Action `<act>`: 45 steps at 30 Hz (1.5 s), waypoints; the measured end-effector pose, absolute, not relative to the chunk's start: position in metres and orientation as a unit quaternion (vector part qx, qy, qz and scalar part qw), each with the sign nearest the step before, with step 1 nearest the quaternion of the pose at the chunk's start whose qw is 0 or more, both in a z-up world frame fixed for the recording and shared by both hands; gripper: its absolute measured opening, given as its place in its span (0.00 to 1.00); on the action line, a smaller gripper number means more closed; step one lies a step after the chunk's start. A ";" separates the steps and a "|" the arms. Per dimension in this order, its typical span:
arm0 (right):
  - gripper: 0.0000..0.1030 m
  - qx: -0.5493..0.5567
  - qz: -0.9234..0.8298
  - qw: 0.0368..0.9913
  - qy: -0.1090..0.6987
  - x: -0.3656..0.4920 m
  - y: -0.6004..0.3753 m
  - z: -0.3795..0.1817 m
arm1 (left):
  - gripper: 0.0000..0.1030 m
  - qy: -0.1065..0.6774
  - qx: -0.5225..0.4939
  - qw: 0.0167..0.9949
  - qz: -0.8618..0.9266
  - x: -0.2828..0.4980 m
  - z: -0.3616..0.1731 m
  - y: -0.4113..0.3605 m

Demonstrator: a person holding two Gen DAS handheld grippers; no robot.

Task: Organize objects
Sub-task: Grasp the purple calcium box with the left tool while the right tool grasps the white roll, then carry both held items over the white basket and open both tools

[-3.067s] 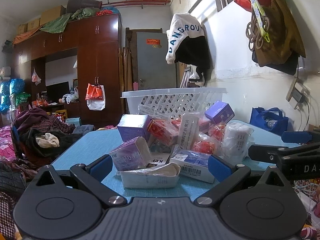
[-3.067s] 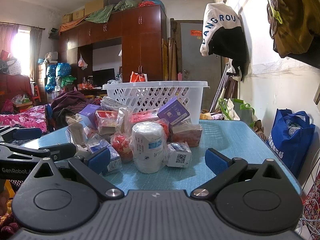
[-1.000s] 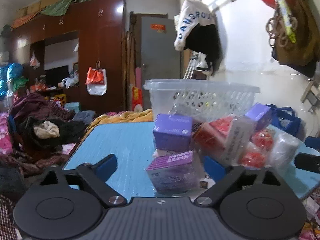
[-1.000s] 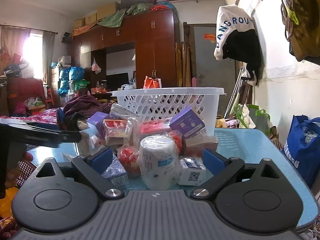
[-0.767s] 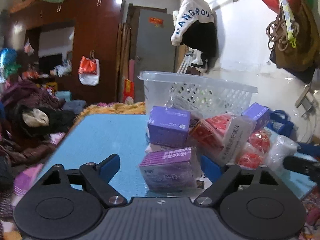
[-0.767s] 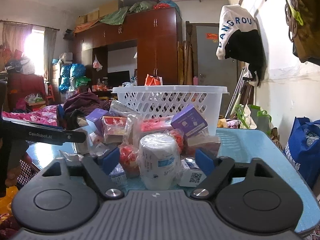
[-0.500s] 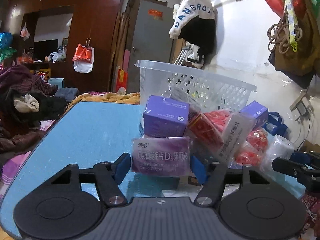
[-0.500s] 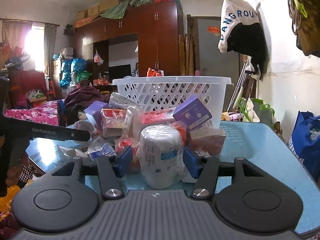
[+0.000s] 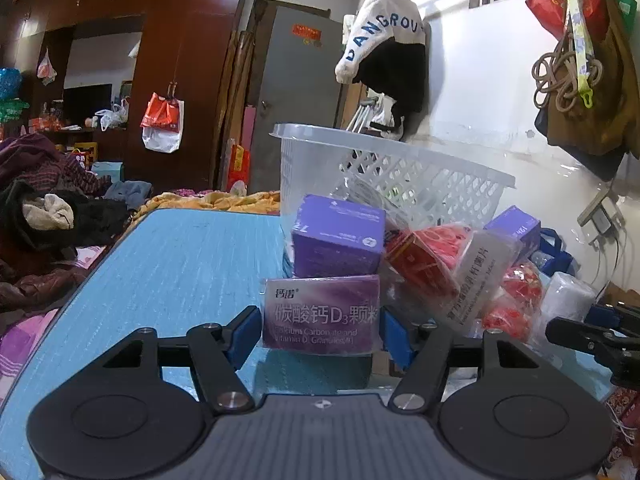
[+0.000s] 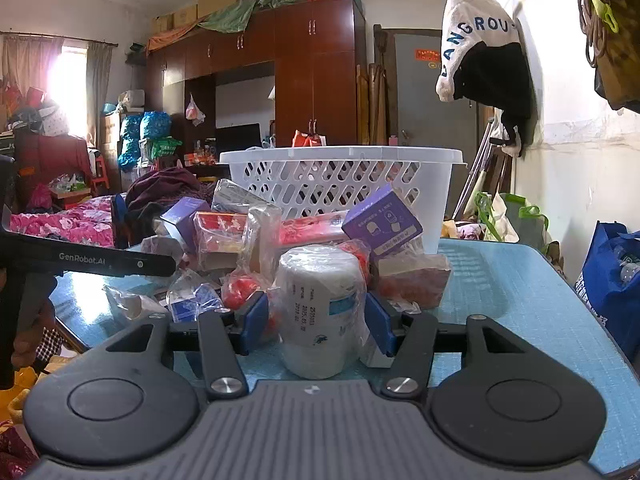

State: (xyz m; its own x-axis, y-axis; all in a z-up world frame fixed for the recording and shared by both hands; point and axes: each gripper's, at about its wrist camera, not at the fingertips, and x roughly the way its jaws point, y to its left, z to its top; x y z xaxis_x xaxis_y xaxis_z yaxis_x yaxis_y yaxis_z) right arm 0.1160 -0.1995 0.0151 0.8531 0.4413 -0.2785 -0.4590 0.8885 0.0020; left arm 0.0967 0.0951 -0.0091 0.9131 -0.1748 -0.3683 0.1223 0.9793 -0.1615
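Both grippers clamped on packages
Left gripper (image 9: 319, 330) grips a purple box (image 9: 322, 314); right gripper (image 10: 316, 322), closing, squeezes a plastic-wrapped white bottle (image 10: 320, 308)

"Calcium Carbonate and Vitamin D3 Granules" on the purple box (image 9: 321, 314), "GenRobot.AI" on the left hand-held gripper (image 10: 86, 258), "ANGROU" on the hanging white garment (image 10: 476, 30), small unreadable print on the white bottle (image 10: 320, 308)

The left gripper (image 9: 320, 334) clamps a purple calcium carbonate and vitamin D3 granules box (image 9: 321, 314) between its blue pads (image 9: 245, 336); just beyond sits a purple carton (image 9: 338, 237); ahead and right lie red packets (image 9: 426, 256); behind them a white laundry basket (image 9: 400, 172) stands on the blue table (image 9: 180, 256); at far right the other gripper (image 9: 592, 336) shows.
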 end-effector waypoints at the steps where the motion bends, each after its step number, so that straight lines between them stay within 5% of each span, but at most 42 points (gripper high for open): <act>1: 0.51 -0.032 0.234 0.962 0.137 0.116 -0.200 0.015 | 0.64 0.191 -0.064 0.977 -0.075 0.096 -0.009 0.095; 16: 0.48 -0.008 0.254 0.960 0.114 0.115 -0.211 0.034 | 0.61 0.116 -0.075 0.987 -0.080 0.073 0.012 0.106; 26: 0.48 0.005 0.260 0.962 0.086 0.151 -0.219 0.106 | 0.61 0.085 -0.076 0.988 -0.105 0.097 0.075 0.101; 33: 0.47 -0.045 0.212 0.971 0.098 0.237 -0.183 0.147 | 0.61 0.136 -0.055 0.983 -0.111 0.191 0.128 0.074; 42: 0.48 -0.059 0.195 0.969 0.139 0.290 -0.163 0.132 | 0.62 0.184 -0.014 0.980 -0.075 0.252 0.122 0.054; 44: 0.50 -0.061 0.198 0.968 0.141 0.288 -0.165 0.127 | 0.71 0.172 -0.009 0.982 -0.075 0.251 0.121 0.054; 45: 0.52 -0.062 0.198 0.967 0.146 0.288 -0.165 0.125 | 0.90 0.161 -0.002 0.984 -0.073 0.251 0.120 0.053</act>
State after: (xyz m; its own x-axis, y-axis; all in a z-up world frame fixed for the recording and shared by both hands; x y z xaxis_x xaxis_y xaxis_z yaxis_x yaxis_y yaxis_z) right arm 0.2880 -0.1652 0.1255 0.8793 0.3641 -0.3071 -0.4005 0.9141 -0.0630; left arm 0.2508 0.0530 0.1204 0.9377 -0.1440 -0.3163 0.1430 0.9894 -0.0267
